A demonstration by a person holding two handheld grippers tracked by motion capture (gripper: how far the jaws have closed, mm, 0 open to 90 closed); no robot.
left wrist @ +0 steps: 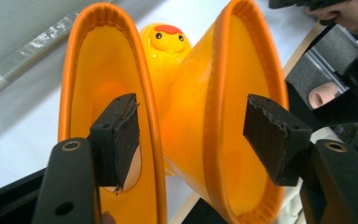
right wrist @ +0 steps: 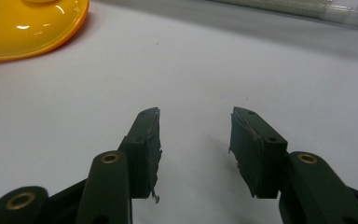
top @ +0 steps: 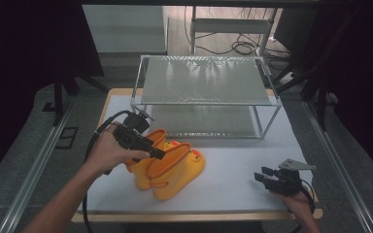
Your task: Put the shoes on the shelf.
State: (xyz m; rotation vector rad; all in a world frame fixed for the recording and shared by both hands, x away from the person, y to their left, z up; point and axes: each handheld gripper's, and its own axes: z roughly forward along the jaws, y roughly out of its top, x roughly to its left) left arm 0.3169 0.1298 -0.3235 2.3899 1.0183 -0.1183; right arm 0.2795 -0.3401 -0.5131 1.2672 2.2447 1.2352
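Closest to us, our left gripper (left wrist: 186, 135) has its jaws spread wide, one pad inside each of the two yellow duck boots (top: 170, 167); the adjoining boot walls stand between the pads, and neither pad presses on them. Both boots stand side by side on the white tabletop (top: 233, 165), in front of a two-tier metal shelf (top: 204, 80). Our right gripper (right wrist: 193, 149) rests low over the bare tabletop, well apart from the boots, its jaws spread with nothing between them.

No readable text or labels anywhere
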